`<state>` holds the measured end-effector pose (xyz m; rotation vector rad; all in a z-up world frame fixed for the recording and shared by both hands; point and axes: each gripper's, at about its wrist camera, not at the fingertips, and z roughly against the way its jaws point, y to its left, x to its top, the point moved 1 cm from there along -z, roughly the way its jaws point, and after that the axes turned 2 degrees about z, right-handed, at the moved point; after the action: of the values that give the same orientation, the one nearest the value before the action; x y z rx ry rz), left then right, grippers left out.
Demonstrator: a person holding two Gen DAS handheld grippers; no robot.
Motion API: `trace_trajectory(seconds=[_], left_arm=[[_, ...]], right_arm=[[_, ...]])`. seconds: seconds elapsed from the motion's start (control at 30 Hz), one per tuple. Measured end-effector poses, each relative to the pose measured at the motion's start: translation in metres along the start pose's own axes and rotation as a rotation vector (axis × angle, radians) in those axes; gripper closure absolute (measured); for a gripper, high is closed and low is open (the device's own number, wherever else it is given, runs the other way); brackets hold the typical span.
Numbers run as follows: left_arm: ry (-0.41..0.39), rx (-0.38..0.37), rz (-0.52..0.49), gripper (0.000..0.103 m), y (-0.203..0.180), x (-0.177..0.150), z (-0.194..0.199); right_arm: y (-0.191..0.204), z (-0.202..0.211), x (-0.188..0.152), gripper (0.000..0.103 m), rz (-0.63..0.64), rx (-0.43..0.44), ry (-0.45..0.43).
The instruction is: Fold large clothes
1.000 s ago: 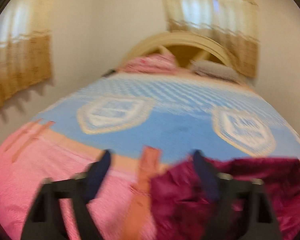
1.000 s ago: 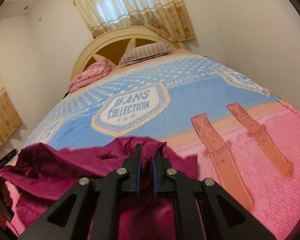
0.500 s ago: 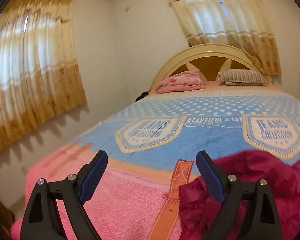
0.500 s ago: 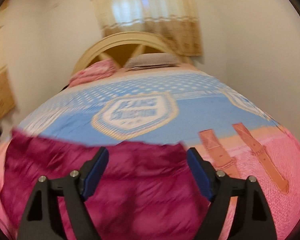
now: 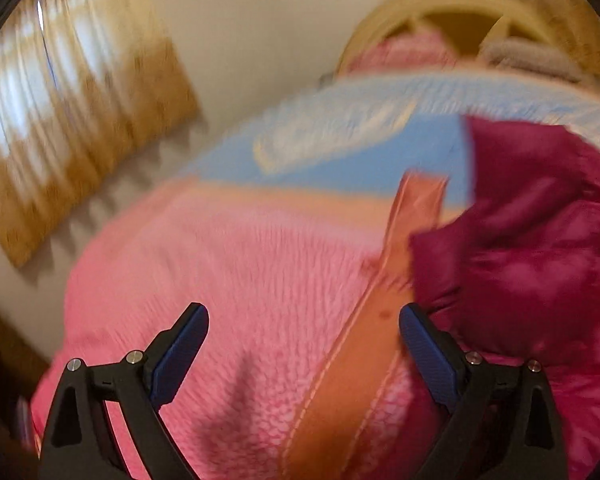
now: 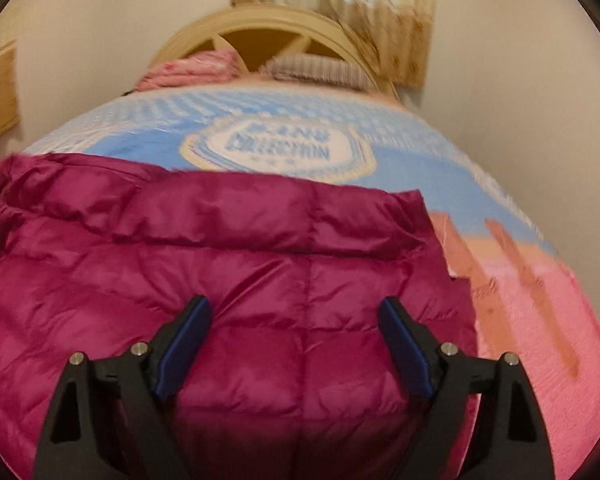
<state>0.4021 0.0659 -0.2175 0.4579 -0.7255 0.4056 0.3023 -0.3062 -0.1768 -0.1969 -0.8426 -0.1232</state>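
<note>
— Left tongs (image 5: pixel 303 326)? 
— Spread wide, grasping nothing — bare pink blanket (image 5: pixel 228 280) below, jacket (image 5: pixel 540 248) off to their right, bed edge at left.

— Right tongs (image 6: pixel 295 320)? 
— Released too, over the flat jacket (image 6: pixel 228 264) — its collar edge lies ahead, blanket (image 6: pixel 540 320) bare rightward.

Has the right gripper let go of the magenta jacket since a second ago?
Yes. The right gripper, earlier pinched shut on it, now stands open above the jacket.
</note>
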Motion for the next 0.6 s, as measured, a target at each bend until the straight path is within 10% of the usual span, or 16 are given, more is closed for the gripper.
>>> trace_trajectory(seconds=[0.2,0.37,0.6], left_arm=[[0.048,-0.064,0.049,0.006,0.019,0.006,-0.003],[-0.128,-0.132,0.086,0.006,0.037,0.027,0.058],[-0.189,-0.184,-0.029,0.006,-0.033,0.048,0.081]], right_arm=[[-0.003,-0.004,0.002,0.01,-0.032,-0.02,0.019],[-0.015,0.035,0.015,0.012,-0.135,0.032,-0.066],[0.016,0.008,0.047,0.019,-0.064,0.015,-0.043]])
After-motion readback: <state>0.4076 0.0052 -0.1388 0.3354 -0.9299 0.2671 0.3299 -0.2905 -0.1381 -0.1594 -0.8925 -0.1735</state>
